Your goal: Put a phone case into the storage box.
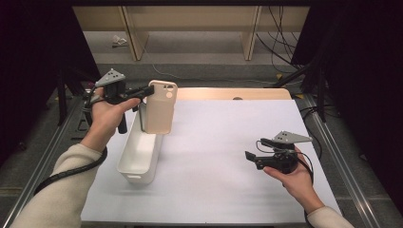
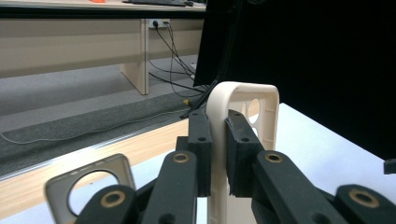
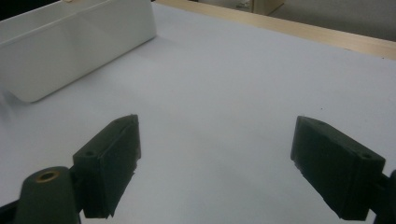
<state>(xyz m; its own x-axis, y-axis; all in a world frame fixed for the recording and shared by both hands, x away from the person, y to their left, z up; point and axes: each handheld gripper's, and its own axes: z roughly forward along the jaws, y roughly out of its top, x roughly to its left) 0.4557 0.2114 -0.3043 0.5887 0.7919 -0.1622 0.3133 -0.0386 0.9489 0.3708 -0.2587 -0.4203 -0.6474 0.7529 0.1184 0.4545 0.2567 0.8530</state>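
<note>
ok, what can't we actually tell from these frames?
- Inside of the white bin: high view, hidden by its near wall and the beige phone case held by the left gripper.
- Grey case: left gripper view, its lower part hidden behind the jaws.
- Beige case's lower end: left gripper view, cut off by the bottom edge.

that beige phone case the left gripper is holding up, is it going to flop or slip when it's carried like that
Probably stiff enough: the phone case hangs straight from the left hand-held gripper, with no sag. It looks light, a thin open shell. It could swing or slip, since the pads pinch only one side wall near the top.
</note>
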